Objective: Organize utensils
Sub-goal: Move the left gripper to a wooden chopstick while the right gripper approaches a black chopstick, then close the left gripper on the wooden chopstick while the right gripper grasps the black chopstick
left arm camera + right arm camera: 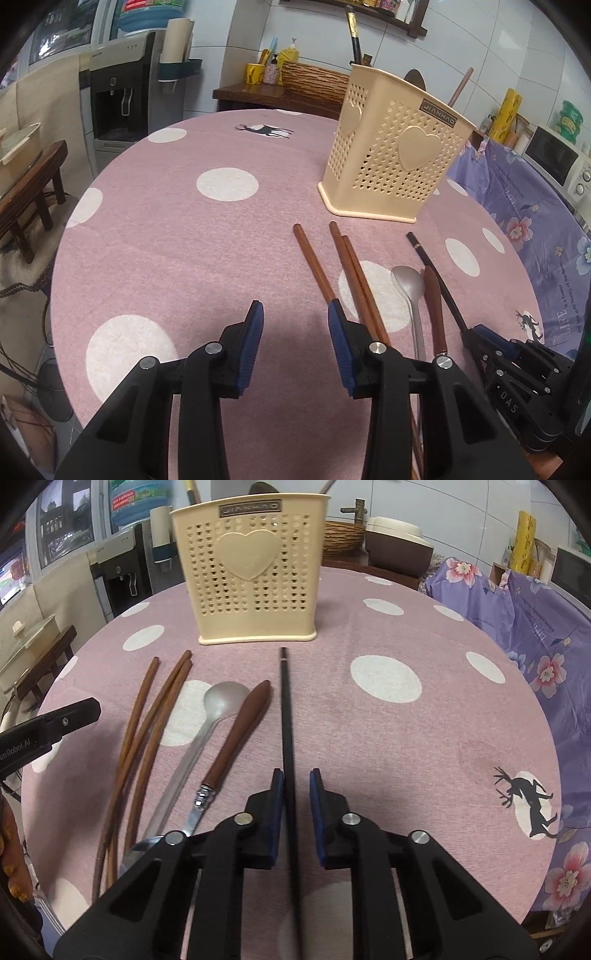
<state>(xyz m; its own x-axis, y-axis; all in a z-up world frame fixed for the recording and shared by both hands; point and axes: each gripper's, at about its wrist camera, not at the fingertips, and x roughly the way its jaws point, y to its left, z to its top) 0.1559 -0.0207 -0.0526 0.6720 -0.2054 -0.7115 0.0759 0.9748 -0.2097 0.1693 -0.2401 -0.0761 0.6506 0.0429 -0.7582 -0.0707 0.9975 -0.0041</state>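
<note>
1. The black chopstick lies flat on the table, its long axis running straight from the right gripper toward the holder; its far tip stops just short of the holder's base.
2. The right gripper straddles this chopstick. Its pads stand apart, one on each side, with the stick nearer the left pad and a gap on the other side; I judge nothing is clamped yet.
3. The coming move, as I read it, turns on that alignment: the stick runs along the fingers, not across them, so closing would pinch its sides partway along its length.
4. The right gripper is plainly the nearer one. The left gripper hovers with its fingers wide apart over bare cloth, one pad over the near end of a brown chopstick.
5. Left of the black stick, in order: a brown-handled utensil, a metal spoon, and three brown chopsticks, all lying roughly parallel and pointing toward the holder.
6. The holder stands upright with a few handles already sticking out of its top.
7. Writing: a plate on the holder reads roughly "JIANHAO", seen inverted in the left view. The left gripper's body shows "...enRobot.AI"; the right gripper's body shows "DAS". The purple cloth beside the table carries "LIFE is a flower…".
</note>
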